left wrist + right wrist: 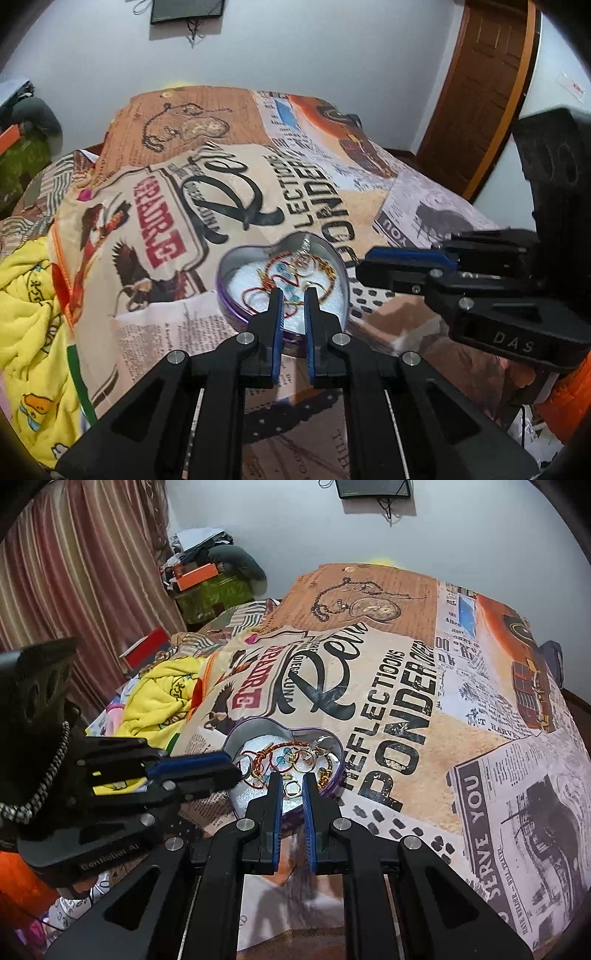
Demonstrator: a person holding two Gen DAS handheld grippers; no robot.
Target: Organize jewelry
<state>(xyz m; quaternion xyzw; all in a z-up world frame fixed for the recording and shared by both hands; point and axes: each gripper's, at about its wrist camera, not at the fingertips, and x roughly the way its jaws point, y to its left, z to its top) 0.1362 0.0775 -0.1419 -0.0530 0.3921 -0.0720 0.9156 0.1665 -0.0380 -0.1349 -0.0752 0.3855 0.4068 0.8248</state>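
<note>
At the far left of the left wrist view a yellow blanket [29,332] is cut off by the lens edge, and its cartoon print is only partly legible. Beside it the bed [424,206] lies under a newspaper-print cover. The heart-shaped tin [236,273] sits open on that cover, near the front edge; its purple wall is partly hidden behind the fingers. The jewelry [291,275] inside is a tangle of red cord, gold rings and blue beads on white padding, and single pieces are hard to tell apart.

The left gripper [293,295] tilts steeply down over the near rim of the tin. Its fingers are nearly closed, with a narrow slot between the blue pads, and nothing is gripped; the tips sit above the jewelry, and contact cannot be told.

The right gripper [291,781] comes in from the right at the same downward tilt, tips just beside the tin's right lobe. Its fingers are likewise almost closed and empty. In the right wrist view a small gold ring [291,788] shows through the slot, lying in the tin below.
</note>
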